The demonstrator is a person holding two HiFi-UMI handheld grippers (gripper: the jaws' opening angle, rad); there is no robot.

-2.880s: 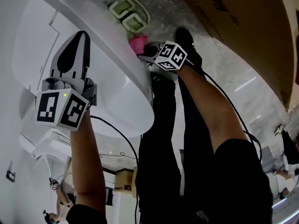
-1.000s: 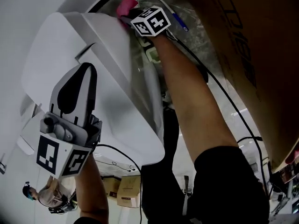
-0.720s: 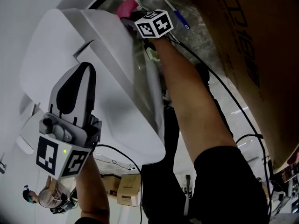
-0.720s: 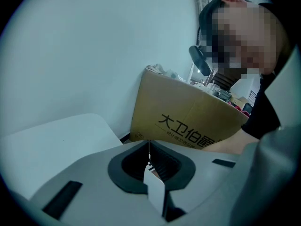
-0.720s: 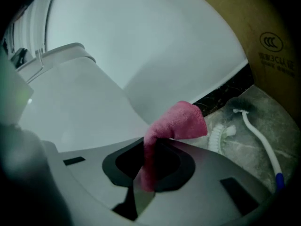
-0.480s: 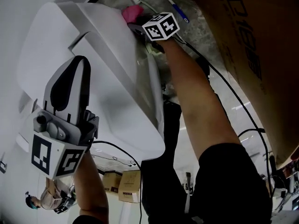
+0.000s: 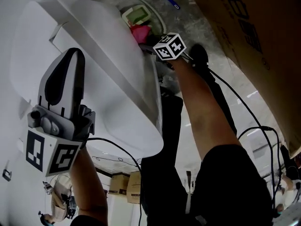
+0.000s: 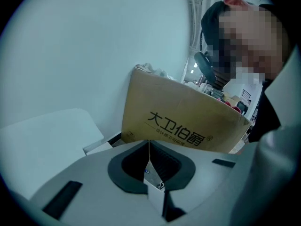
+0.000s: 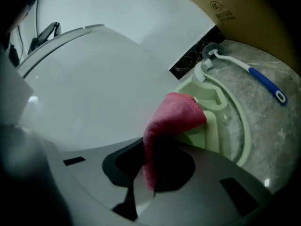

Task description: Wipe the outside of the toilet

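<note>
Left gripper (image 8: 149,157) closed; right gripper (image 9: 151,171) pinching cloth (image 9: 175,115)

Pale grey left gripper (image 7: 74,52) with black oval inlay, black-and-white marker cube (image 7: 49,152) at rear; matching cube (image 7: 169,46) on right gripper (image 7: 146,45). Thin black cables (image 7: 127,150). Black short sleeve (image 7: 233,173), black trousers (image 7: 160,182).

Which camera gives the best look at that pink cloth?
The right gripper view: the pink cloth fills the middle, pinched in the right gripper jaws beside the toilet. The head view shows only a scrap; the left gripper view shows none.
</note>
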